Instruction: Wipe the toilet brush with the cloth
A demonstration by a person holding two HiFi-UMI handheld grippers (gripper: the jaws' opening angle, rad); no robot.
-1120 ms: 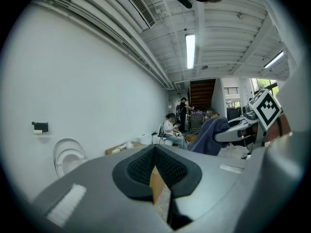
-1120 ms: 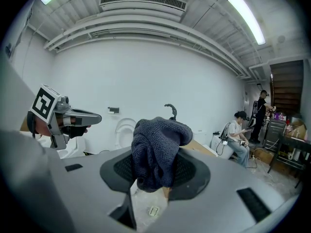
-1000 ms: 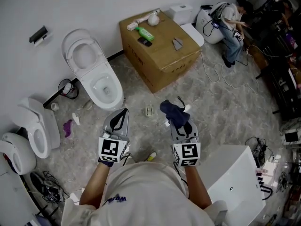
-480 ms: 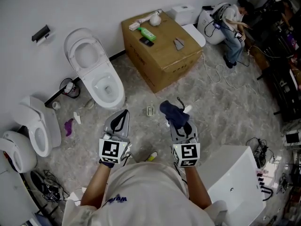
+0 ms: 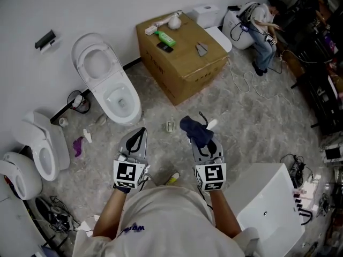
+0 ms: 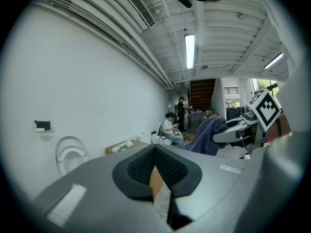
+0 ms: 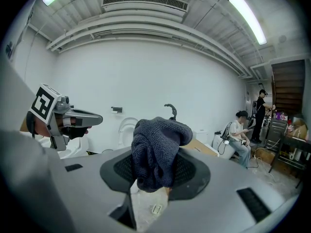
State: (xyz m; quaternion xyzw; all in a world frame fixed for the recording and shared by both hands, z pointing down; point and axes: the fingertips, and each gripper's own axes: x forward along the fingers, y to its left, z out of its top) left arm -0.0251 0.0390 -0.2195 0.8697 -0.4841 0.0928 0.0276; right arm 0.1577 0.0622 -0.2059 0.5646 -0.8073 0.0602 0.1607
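My right gripper is shut on a dark blue cloth, held low over the marbled floor. In the right gripper view the bunched cloth bulges up out of the jaws, with a thin dark loop sticking out above it. My left gripper hovers level with it to the left, shut with nothing in it. A white brush-like thing with a round head lies on top of a cardboard box at the far wall. A small white piece shows on the floor just beyond the cloth.
A white toilet with its lid up stands ahead on the left; other toilet parts lie further left. A green bottle lies on the box. A white cabinet stands close on the right. A seated person and cables are at the back right.
Almost nothing differs: both grippers stay at the same height, and the cloth stays in the right one.
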